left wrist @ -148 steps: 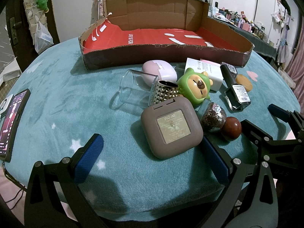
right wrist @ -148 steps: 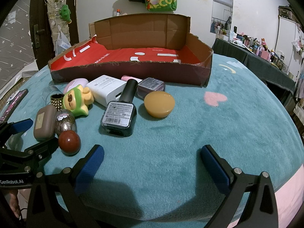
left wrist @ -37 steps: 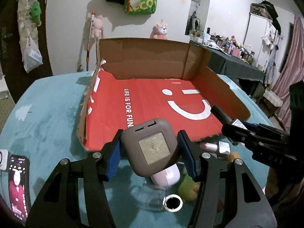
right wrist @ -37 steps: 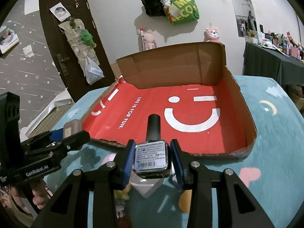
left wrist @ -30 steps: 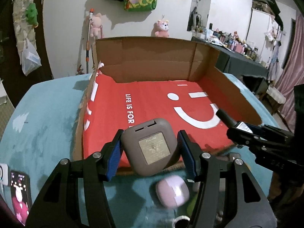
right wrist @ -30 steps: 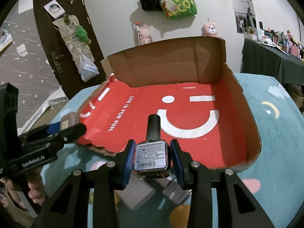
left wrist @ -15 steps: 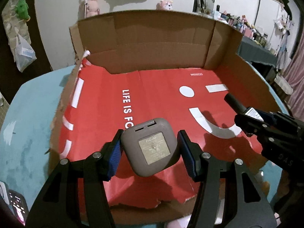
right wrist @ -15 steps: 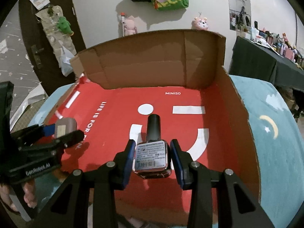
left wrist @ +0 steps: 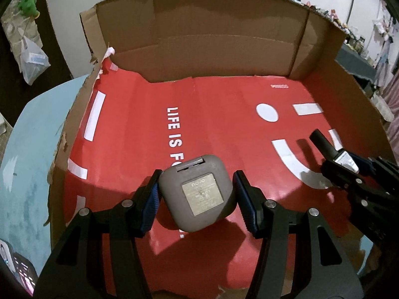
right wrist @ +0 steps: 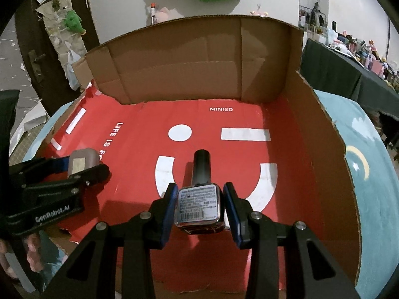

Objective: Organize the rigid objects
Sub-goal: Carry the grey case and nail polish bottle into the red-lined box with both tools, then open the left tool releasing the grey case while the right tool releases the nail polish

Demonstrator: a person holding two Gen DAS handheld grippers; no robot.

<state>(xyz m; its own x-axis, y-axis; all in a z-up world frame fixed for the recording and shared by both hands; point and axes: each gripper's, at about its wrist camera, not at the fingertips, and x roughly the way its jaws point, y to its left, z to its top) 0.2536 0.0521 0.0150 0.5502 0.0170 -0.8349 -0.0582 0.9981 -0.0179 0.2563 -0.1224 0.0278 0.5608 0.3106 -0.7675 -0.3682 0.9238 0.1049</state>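
My left gripper [left wrist: 195, 205] is shut on a taupe rounded square case [left wrist: 198, 198], label side up, held over the red floor of the cardboard box [left wrist: 224, 124]. In the right wrist view the same case [right wrist: 81, 162] shows at the left, clamped in the left gripper [right wrist: 82, 167]. My right gripper [right wrist: 199, 209] is shut on a dark nail polish bottle [right wrist: 199, 199], its black cap pointing toward the box's back wall, above the white smile print. From the left wrist view, the bottle [left wrist: 331, 150] and right gripper [left wrist: 349, 164] sit at the right.
The box has tall brown walls [right wrist: 189, 59] at the back and right and a torn low front edge [left wrist: 224, 289]. It rests on a teal fleece cloth [right wrist: 369, 174]. A phone [left wrist: 17, 271] lies at the lower left. A person's hand [right wrist: 32, 256] holds the left gripper.
Both grippers have moved forward and down over the box's front edge, carrying the case and the bottle; the loose items on the cloth have dropped out of view.
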